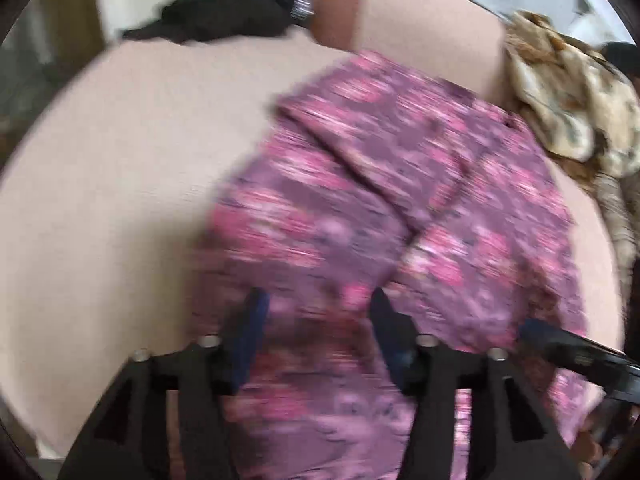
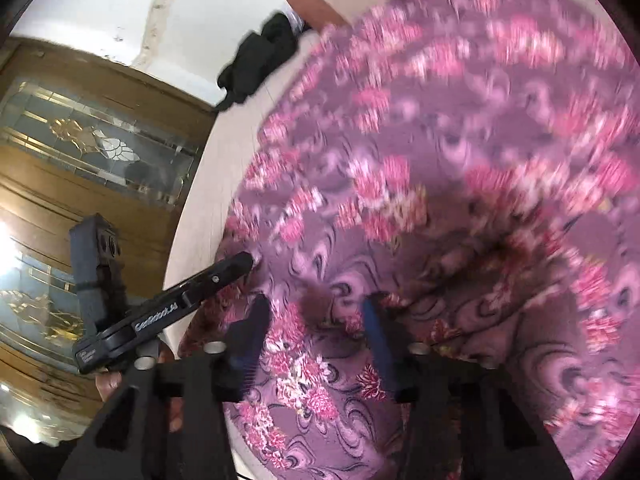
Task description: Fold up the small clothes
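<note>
**Both grippers over the purple floral cloth**

My left gripper [image 1: 316,312] hangs spread over the floral cloth [image 1: 392,208], pinching nothing. My right gripper [image 2: 316,316] gapes too, cloth under it. At nine o'clock there, the other gripper's body shows white lettering, too blurred to read. Black garment [image 1: 224,20] at eleven o'clock on the bed [image 1: 120,160].

One purple floral garment [image 1: 400,208]; one black garment [image 1: 224,16]; one tan patterned cloth [image 1: 568,96]; two tools.

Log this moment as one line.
purple-pink floral garment: spread on beige surface | left gripper: open over cloth | right gripper: open over cloth
</note>
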